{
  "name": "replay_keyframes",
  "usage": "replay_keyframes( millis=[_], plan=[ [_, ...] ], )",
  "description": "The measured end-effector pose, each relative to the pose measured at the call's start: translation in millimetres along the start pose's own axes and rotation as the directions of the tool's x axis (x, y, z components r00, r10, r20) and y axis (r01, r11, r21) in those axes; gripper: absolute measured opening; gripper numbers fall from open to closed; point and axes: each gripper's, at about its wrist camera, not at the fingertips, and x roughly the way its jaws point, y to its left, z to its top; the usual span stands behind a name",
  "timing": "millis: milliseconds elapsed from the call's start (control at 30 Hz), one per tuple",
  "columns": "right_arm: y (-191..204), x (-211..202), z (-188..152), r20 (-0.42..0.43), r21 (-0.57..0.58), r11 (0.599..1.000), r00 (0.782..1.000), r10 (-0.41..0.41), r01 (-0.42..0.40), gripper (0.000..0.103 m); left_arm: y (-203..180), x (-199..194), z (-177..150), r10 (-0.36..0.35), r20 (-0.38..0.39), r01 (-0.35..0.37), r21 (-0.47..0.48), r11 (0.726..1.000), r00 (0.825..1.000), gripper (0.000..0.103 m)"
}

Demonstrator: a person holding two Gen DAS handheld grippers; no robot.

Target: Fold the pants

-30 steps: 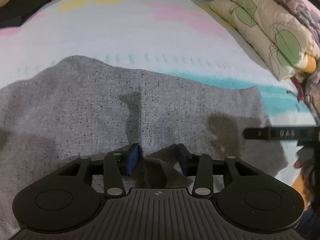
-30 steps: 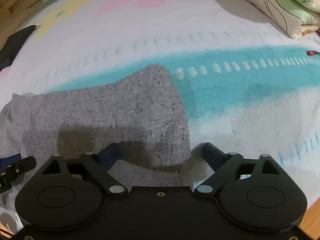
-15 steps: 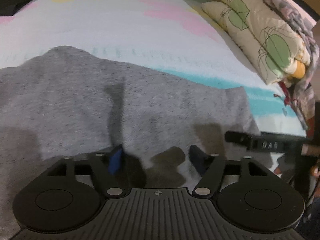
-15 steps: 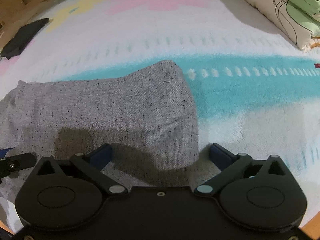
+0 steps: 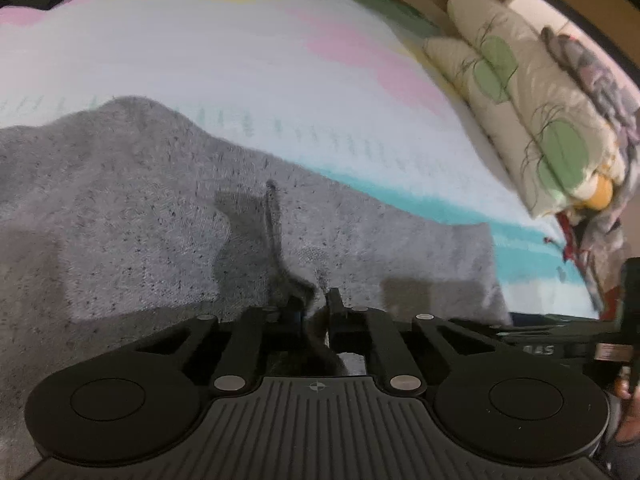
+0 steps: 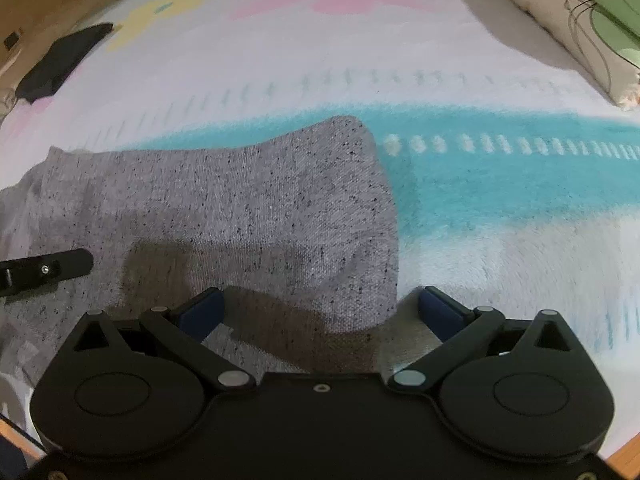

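Observation:
Grey speckled pants (image 5: 140, 200) lie flat on the bed blanket (image 5: 280, 60). My left gripper (image 5: 316, 304) has its jaws closing, and a raised pinch of the grey fabric is pressed between the pads at the near edge. A crease runs away from that pinch. In the right wrist view the pants (image 6: 240, 200) end in a leg hem near the turquoise stripe. My right gripper (image 6: 320, 304) stands wide open just over the near corner of that leg end, its pads not touching. One finger of the left gripper (image 6: 44, 268) shows at the left edge.
Leaf-print pillows (image 5: 540, 128) and bunched bedding are stacked at the right. A dark cloth (image 6: 60, 60) lies at the far left of the bed. The wooden bed frame (image 6: 624, 452) runs along the near edge. The right gripper's body (image 5: 560, 344) sits close beside the left one.
The left gripper's jaws opened wider, then came together on a pinch of the pants fabric. The right gripper's jaws spread slightly and stayed over the leg end.

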Motion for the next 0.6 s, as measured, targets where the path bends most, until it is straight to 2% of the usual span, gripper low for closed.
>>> replay_keyframes(
  millis=[133, 233, 267, 333, 400, 467, 500, 600],
  plan=[
    [-2.3, 1.4, 10.2, -0.076, -0.033, 0.999, 0.997, 0.025, -0.028, 0.103, -4.3, -25.7, -1.1, -0.015, 0.053, 0.012, 0.061, 0.998, 0.998, 0.01],
    [-7.9, 1.8, 19.3, -0.144, -0.015, 0.998, 0.988, 0.056, -0.058, 0.103, 4.5, -33.5, -0.9, 0.039, 0.074, -0.044, 0.054, 0.998, 0.996, 0.01],
    [-10.6, 1.6, 22.2, -0.162, 0.003, 0.998, 0.984, 0.07, -0.07, 0.103, 9.2, -32.3, 0.8, 0.047, 0.064, -0.05, 0.044, 0.998, 0.997, 0.01],
    [-17.4, 0.5, 26.8, -0.185, 0.05, 0.994, 0.977, 0.102, -0.094, 0.102, 22.4, -22.0, 3.7, 0.011, 0.013, -0.01, -0.003, 1.0, 1.0, 0.01],
    [-25.2, 0.3, 30.1, -0.192, 0.092, 0.99, 0.974, 0.12, -0.104, 0.102, 32.3, -5.6, 4.3, 0.022, -0.031, -0.024, -0.057, 0.998, 0.999, 0.013],
    [-31.5, 3.2, 31.2, -0.197, 0.124, 0.987, 0.972, 0.128, -0.105, 0.102, 35.3, 6.4, 2.4, 0.04, -0.062, -0.043, -0.046, 0.998, 0.997, 0.015],
    [-33.0, 3.9, 32.0, -0.196, 0.127, 0.986, 0.972, 0.129, -0.105, 0.102, 33.9, 6.0, 2.4, 0.045, -0.05, -0.047, -0.035, 0.998, 0.998, 0.015],
    [-29.1, 4.7, 32.1, -0.197, 0.086, 0.992, 0.974, 0.11, -0.094, 0.102, 22.1, -0.4, 5.1, 0.083, -0.053, -0.083, 0.014, 0.996, 0.995, 0.015]
  ],
)
